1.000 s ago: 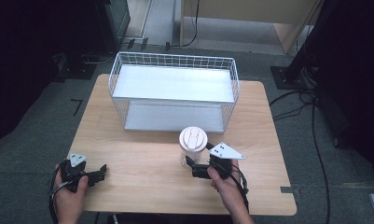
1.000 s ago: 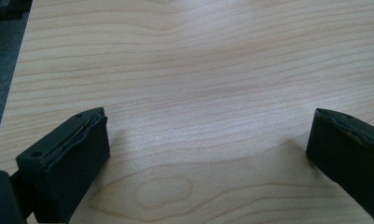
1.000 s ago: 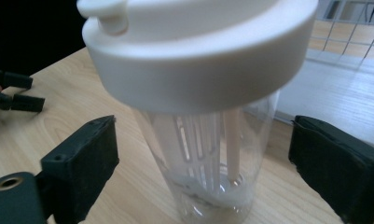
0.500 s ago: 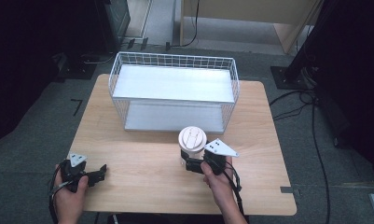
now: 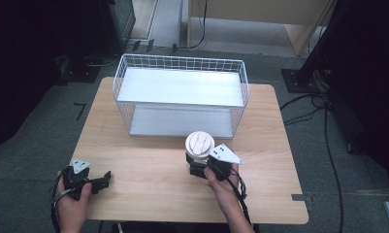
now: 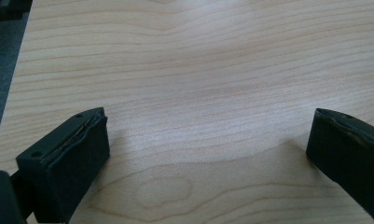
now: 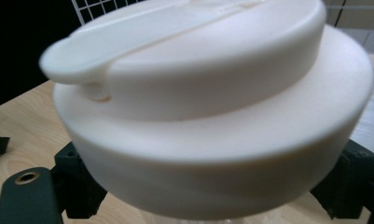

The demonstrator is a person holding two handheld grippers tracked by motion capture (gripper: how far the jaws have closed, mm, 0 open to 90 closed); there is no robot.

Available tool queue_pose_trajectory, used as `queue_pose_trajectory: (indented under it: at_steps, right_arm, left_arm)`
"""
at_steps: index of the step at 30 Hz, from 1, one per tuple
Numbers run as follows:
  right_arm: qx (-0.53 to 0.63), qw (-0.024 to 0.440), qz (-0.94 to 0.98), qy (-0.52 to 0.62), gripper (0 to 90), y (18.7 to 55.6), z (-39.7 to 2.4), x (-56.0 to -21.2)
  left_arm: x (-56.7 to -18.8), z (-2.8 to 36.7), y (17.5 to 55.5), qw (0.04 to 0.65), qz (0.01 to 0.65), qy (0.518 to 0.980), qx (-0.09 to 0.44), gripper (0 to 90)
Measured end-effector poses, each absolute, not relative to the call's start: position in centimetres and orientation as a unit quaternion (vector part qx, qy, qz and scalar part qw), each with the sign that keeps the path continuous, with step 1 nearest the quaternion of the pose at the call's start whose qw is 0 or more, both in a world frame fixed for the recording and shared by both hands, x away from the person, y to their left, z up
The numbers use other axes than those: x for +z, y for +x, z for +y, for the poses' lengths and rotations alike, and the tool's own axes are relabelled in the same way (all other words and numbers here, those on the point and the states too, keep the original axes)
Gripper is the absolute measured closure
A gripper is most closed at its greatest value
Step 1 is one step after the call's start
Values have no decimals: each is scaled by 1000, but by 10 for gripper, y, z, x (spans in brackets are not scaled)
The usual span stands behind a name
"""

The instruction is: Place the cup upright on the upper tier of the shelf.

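1. We see the right gripper [image 5: 198, 167] with its jaws just closed in on the cup [image 5: 199, 144], one at each side below the white lid [image 7: 198, 93].
2. The cup stands on the table [image 5: 148, 165], just before the wire rack [image 5: 180, 97].
3. We find the left gripper [image 5: 97, 182] spread wide over bare wood, holding nothing.

Dim dark surroundings, evenly lit table [image 5: 182, 184], blurred lid [image 7: 212, 107]
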State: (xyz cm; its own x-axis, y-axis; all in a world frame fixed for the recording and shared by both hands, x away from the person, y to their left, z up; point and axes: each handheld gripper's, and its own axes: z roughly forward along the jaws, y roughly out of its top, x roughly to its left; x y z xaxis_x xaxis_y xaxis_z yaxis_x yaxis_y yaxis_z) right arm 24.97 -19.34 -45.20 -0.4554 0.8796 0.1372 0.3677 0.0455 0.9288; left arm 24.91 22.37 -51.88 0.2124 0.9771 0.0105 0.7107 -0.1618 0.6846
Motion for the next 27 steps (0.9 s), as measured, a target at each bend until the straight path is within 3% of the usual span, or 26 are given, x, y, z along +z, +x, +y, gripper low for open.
queue_pose_trajectory:
  at_steps: [5,27]
  right_arm:
    - [531,241,665,467,156,251,-197,-448]
    - [581,329,609,429,156,249,-200,-360]
  left_arm:
    - [-519,224,249,284,582,725,235,0]
    - [-519,224,249,284,581,726,235,0]
